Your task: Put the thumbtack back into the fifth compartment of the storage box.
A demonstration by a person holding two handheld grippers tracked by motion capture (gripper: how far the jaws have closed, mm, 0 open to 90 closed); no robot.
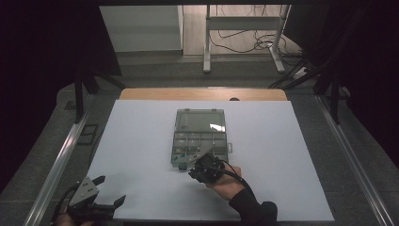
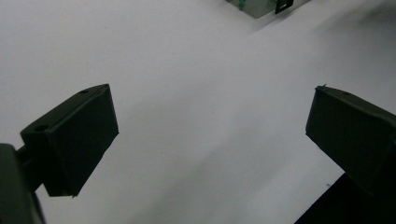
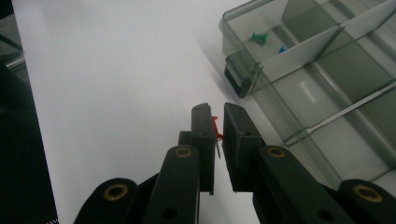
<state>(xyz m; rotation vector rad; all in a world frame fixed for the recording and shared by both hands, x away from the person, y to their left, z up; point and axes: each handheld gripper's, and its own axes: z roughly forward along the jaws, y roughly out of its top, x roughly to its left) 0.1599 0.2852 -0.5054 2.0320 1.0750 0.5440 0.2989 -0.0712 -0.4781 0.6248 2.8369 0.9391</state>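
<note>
The right hand-held gripper has its jaws nearly pressed together, pinching a red pushpin between them. The pin's red head shows in the narrow gap near the jaw tips, and its thin metal point runs back down along the gap. In the right gripper view the pin sits just beside the near corner of a clear plastic organiser box, above the white sheet that covers the table, and outside the box wall.

The box is divided by thin partitions into several compartments. A green pushpin lies in the corner compartment nearest the black latch, and a blue pushpin lies close to it, against a partition. In the high view the box stands open in the middle of the table, its lid laid back on the far side, and the right hand-held gripper is held at the box's near edge by a hand in a dark sleeve.

The left hand-held gripper is well apart from the box, at the near left corner of the table. Its jaws are spread wide with nothing between them, and in the left gripper view they hang over bare white sheet, with a corner of the box far off at the top.
</note>
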